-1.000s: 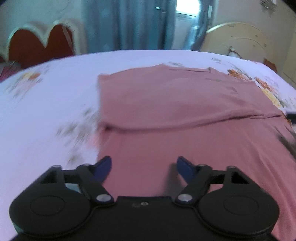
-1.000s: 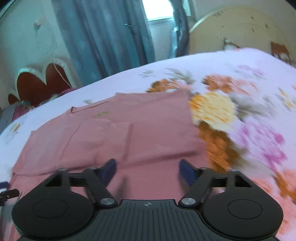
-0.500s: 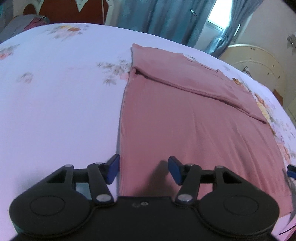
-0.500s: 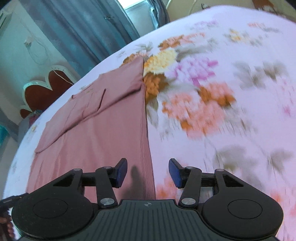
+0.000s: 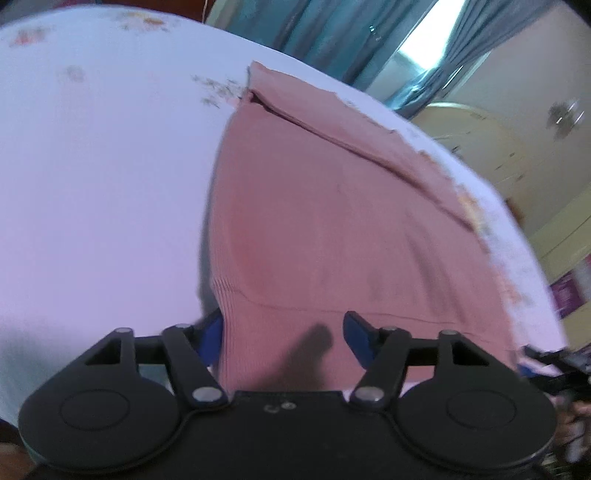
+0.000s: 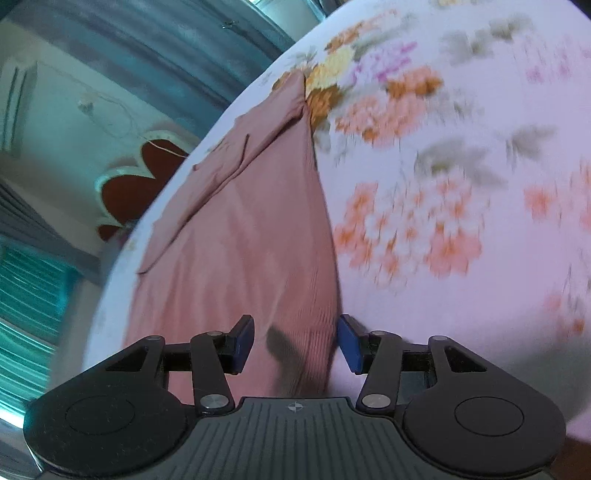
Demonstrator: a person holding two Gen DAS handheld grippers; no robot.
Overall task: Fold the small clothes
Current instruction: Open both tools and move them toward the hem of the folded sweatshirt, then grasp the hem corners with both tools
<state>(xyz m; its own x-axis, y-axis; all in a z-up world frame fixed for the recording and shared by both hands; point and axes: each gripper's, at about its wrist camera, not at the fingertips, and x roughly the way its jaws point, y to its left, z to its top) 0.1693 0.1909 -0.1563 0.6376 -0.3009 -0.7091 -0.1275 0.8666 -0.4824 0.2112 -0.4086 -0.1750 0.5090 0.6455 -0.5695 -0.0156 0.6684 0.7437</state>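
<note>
A pink ribbed garment (image 5: pixel 325 229) lies flat on the flowered bedsheet (image 5: pixel 103 192), its far part folded over. My left gripper (image 5: pixel 284 339) is low over the near left corner, which lies between the blue pads; the left pad (image 5: pixel 212 339) is partly hidden behind the cloth edge. Its jaws are closing, and the pads do not press the cloth. My right gripper (image 6: pixel 295 343) straddles the near right edge of the garment (image 6: pixel 251 236), jaws apart and not pressing. A black part of the other gripper (image 5: pixel 546 363) shows at the right edge of the left wrist view.
Blue curtains (image 5: pixel 332 33) and a bright window (image 5: pixel 417 48) stand behind the bed. A red heart-shaped headboard (image 6: pixel 140 177) is at the far left, and a cream rounded panel (image 5: pixel 480 140) at the far right. Bare sheet (image 6: pixel 461 221) spreads right of the garment.
Both grippers have drawn back from the folded part to the garment's near corners, left going left, right going right. Both rolled, and their jaws narrowed.
</note>
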